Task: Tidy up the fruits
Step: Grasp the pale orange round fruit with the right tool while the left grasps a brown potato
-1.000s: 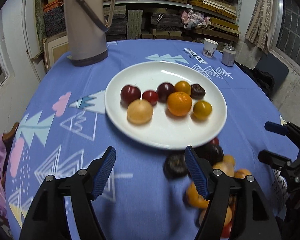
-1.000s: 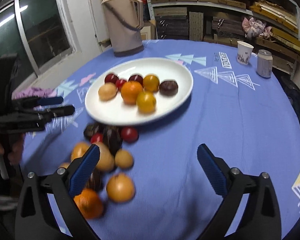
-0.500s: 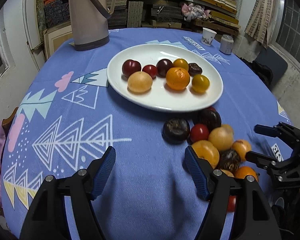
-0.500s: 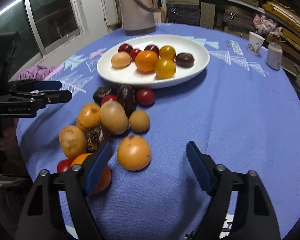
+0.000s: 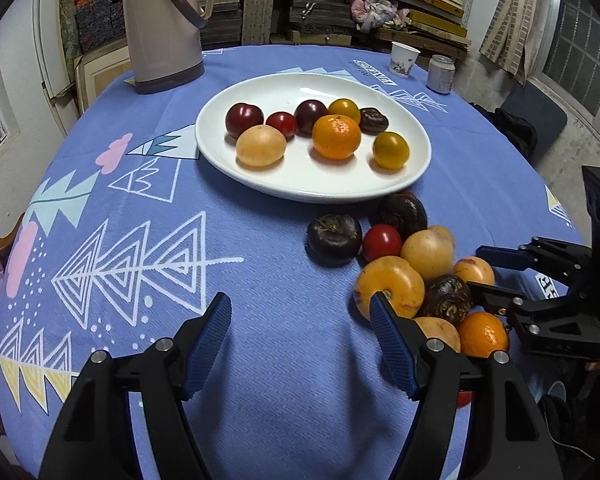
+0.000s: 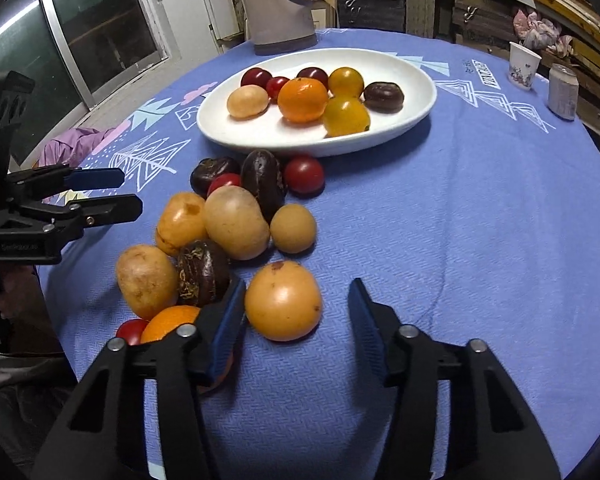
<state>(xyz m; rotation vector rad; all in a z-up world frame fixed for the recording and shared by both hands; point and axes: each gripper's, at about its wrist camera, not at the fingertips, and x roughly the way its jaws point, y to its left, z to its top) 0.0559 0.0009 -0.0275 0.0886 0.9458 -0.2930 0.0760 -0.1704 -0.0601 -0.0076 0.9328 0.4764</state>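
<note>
A white plate (image 5: 312,188) (image 6: 416,110) holds several fruits: dark red plums, oranges and yellow ones. Beside its near rim a pile of loose fruits (image 5: 412,264) (image 6: 228,220) lies on the blue cloth. In the right wrist view a round yellow-orange fruit (image 6: 283,300) sits between the jaws of my right gripper (image 6: 297,292). Those jaws are closing; a gap still shows at the right pad (image 6: 364,320). My left gripper (image 5: 300,308) stands open over bare cloth, left of the pile, with nothing between its fingers. Each gripper appears in the other's view: right (image 5: 476,270), left (image 6: 130,193).
A tall beige thermos (image 5: 162,24) stands behind the plate at the left. A paper cup (image 5: 404,59) and a can (image 5: 441,74) stand at the far right of the round table. Shelves of stacked boards fill the back wall. A purple cloth (image 6: 76,146) lies off the table's left edge.
Both grippers have come down and nearer to the loose pile. The right jaws have narrowed from wide open around the round yellow-orange fruit. The left jaws keep the same width.
</note>
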